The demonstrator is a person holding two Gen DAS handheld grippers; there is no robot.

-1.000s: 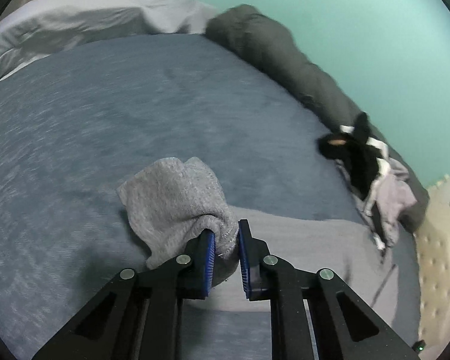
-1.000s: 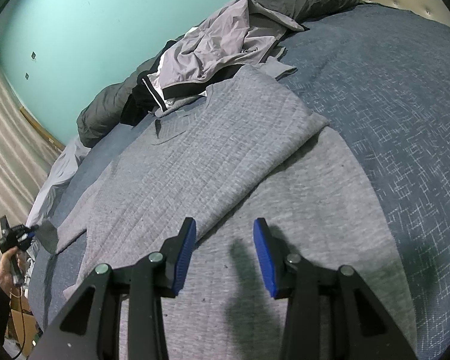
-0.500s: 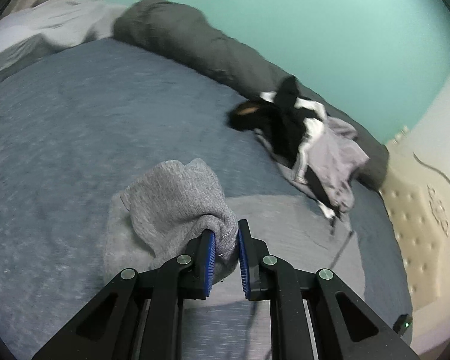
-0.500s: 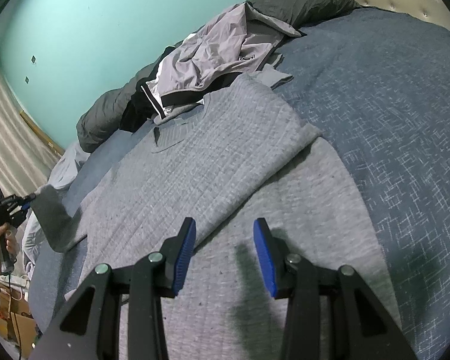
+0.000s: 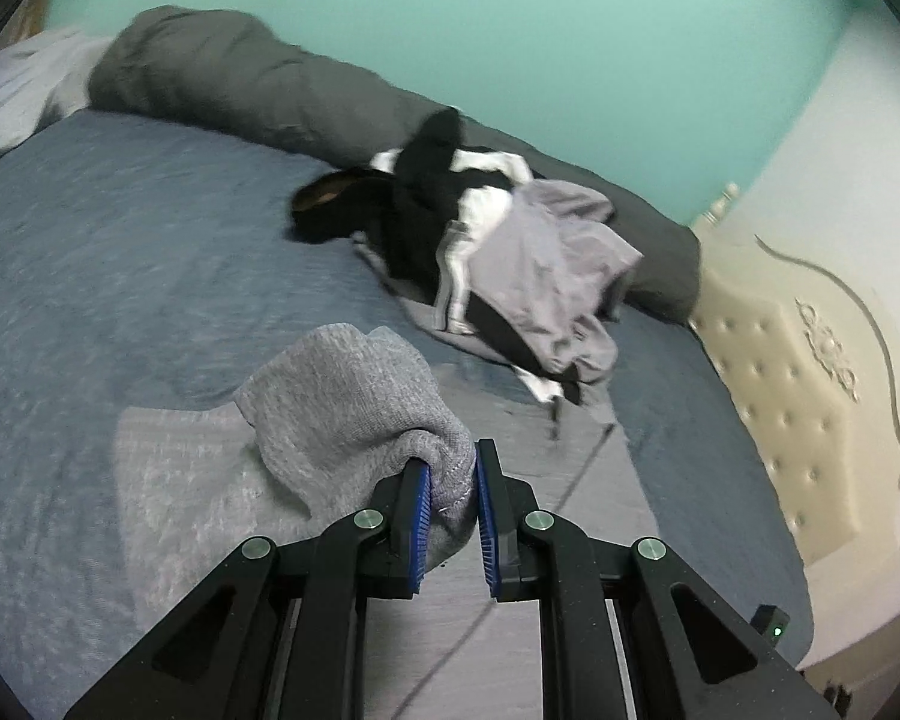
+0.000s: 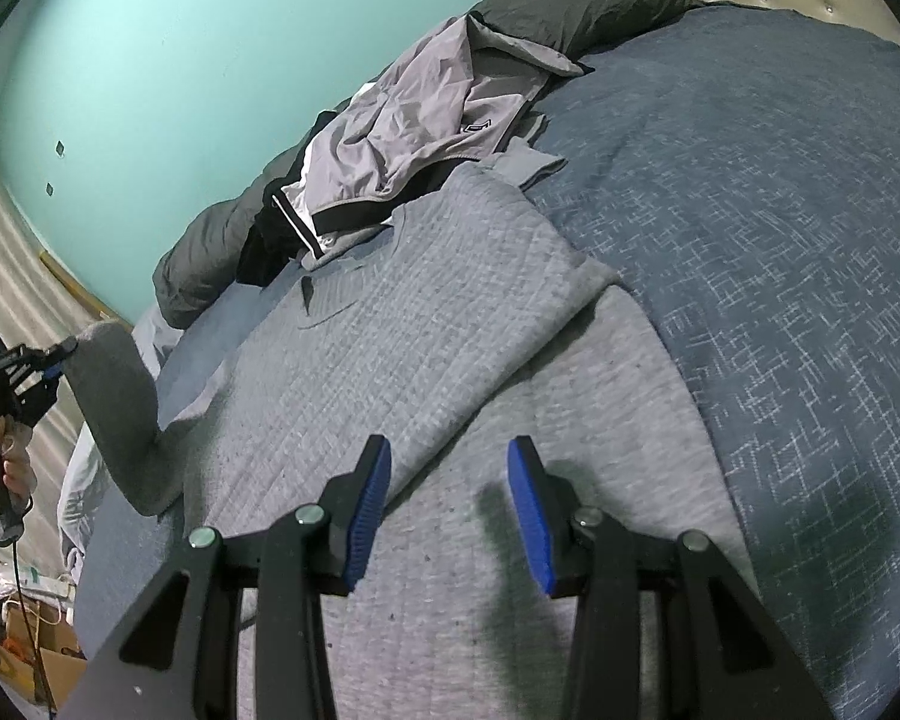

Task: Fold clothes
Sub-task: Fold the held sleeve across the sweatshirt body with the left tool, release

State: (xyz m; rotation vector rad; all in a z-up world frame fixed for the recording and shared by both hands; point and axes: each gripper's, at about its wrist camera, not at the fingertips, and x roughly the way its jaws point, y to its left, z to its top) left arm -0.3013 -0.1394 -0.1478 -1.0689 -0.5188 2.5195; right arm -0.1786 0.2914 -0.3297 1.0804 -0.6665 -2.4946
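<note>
Grey sweater [image 6: 426,360]: spread on the bed [image 6: 780,240], body flat beneath and ahead of the right tongs [image 6: 448,504], right sleeve already lying folded across the chest.
Step, as judged: the left sleeve [image 5: 354,414] is being carried inward; keep it taut, lay it square across the body, release low.
Left tongs [image 5: 452,501]: clamped tight on the sleeve cuff, lifted off the bed.
Right tongs: jaws parted wide, holding nothing; contact with the cloth below cannot be told.
</note>
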